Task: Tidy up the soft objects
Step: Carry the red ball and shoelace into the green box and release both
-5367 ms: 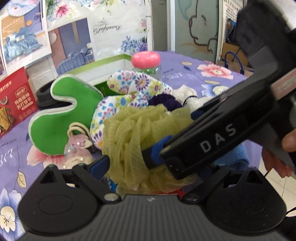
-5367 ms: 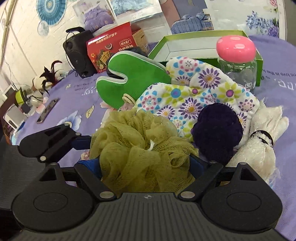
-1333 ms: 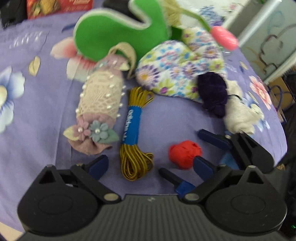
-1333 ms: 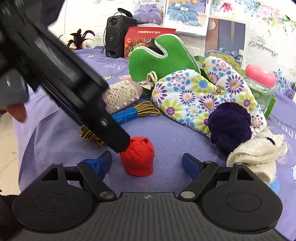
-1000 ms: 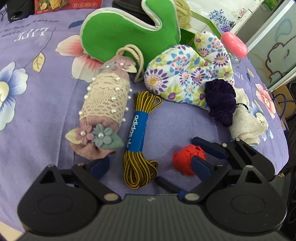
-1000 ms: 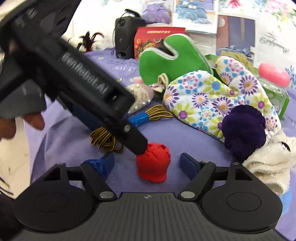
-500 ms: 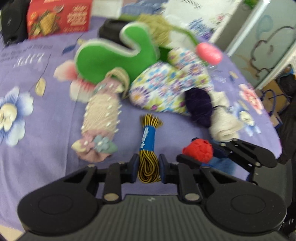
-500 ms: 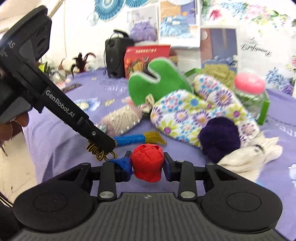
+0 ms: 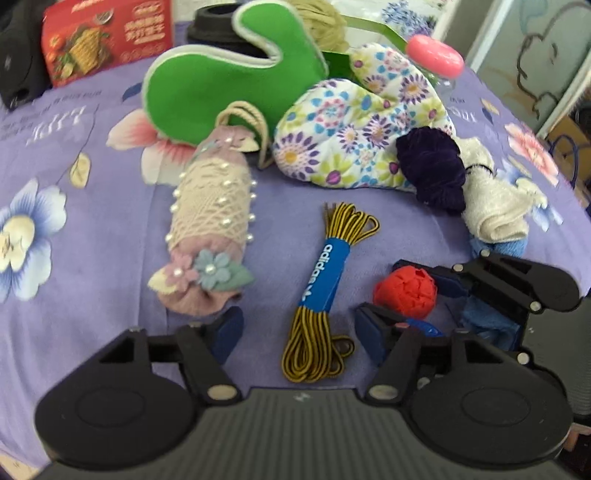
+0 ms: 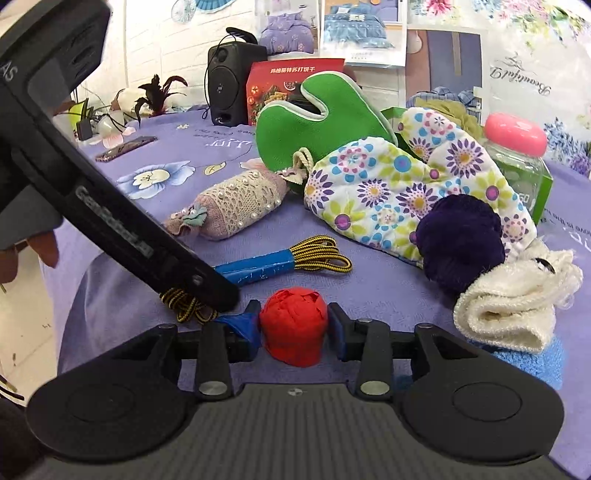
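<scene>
A yellow-and-black shoelace bundle (image 9: 325, 273) with a blue band lies on the purple tablecloth. My left gripper (image 9: 299, 328) straddles its near end, and its jaws are opening with the pads clear of the laces. A red crumpled ball (image 10: 293, 332) sits between the pads of my right gripper (image 10: 293, 328). Those jaws are easing open, but both pads still touch the ball. Behind lie a pearl-trimmed lace pouch (image 9: 210, 221), a green mitt (image 9: 221, 85), a floral mitt (image 9: 354, 136), a purple scrunchie (image 9: 432, 166) and a white towel (image 9: 491, 210).
A green box (image 10: 543, 192) at the back holds a yellow-green mesh sponge (image 9: 325, 22), with a pink-lidded jar (image 10: 517, 147) beside it. A red carton (image 10: 288, 85) and a black speaker (image 10: 229, 85) stand farther back. A blue cloth (image 10: 528, 358) lies under the towel near the table edge.
The mesh sponge both grippers held earlier now lies in the box. Half a second ago the left jaws were closed at the laces and have since spread. The right jaws closed on the red ball.
</scene>
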The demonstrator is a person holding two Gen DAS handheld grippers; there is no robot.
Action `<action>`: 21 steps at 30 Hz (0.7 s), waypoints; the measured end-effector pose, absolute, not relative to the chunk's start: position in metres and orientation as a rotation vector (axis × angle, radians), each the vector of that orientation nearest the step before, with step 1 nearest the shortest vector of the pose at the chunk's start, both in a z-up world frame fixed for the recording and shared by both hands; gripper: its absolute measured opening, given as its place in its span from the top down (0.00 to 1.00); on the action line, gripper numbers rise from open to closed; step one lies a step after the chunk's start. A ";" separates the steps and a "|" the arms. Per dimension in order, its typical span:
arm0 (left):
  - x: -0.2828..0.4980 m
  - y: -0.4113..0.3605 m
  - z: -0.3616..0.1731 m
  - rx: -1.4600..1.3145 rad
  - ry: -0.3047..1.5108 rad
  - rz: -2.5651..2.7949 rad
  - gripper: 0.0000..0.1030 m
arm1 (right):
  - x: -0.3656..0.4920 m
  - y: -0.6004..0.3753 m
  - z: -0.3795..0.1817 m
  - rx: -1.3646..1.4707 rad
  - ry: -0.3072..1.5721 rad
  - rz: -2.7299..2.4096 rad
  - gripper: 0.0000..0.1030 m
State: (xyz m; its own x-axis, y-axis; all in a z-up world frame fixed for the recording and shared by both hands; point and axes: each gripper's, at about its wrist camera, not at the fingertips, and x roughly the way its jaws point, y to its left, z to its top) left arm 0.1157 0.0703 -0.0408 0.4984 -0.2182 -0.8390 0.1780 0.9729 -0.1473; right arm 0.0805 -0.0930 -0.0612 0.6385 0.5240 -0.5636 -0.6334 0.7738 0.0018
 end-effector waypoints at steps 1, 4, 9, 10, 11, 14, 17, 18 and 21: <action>0.116 0.068 -0.042 -0.028 1.020 -0.235 0.36 | 0.081 -0.092 -0.062 -0.209 0.572 0.664 0.76; 0.115 0.063 -0.044 0.039 1.011 -0.246 0.44 | 0.081 -0.092 -0.064 -0.210 0.571 0.657 0.73; 0.111 0.059 -0.043 0.098 1.006 -0.256 0.58 | 0.077 -0.087 -0.067 -0.260 0.533 0.635 0.70; 0.111 0.058 -0.043 0.110 1.003 -0.252 0.61 | 0.078 -0.087 -0.066 -0.244 0.544 0.629 0.70; 0.110 0.056 -0.042 0.115 1.001 -0.251 0.76 | 0.080 -0.086 -0.064 -0.240 0.558 0.628 0.72; 0.108 0.058 -0.036 0.091 0.998 -0.243 0.85 | 0.082 -0.092 -0.057 -0.180 0.586 0.666 0.83; 0.104 0.067 -0.020 0.010 0.971 -0.274 0.86 | 0.076 -0.098 -0.052 -0.172 0.579 0.675 0.83; 0.104 0.069 -0.014 -0.005 0.960 -0.275 0.86 | 0.074 -0.100 -0.048 -0.172 0.566 0.671 0.83; 0.106 0.072 0.009 -0.031 0.904 -0.278 0.86 | 0.075 -0.107 -0.028 -0.142 0.514 0.667 0.83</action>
State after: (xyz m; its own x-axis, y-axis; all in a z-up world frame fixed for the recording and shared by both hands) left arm 0.1060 0.0722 0.0088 0.5851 -0.2511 -0.7711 0.2254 0.9638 -0.1428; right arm 0.0750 -0.1075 -0.0276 0.6669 0.5542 -0.4980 -0.6228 0.7815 0.0357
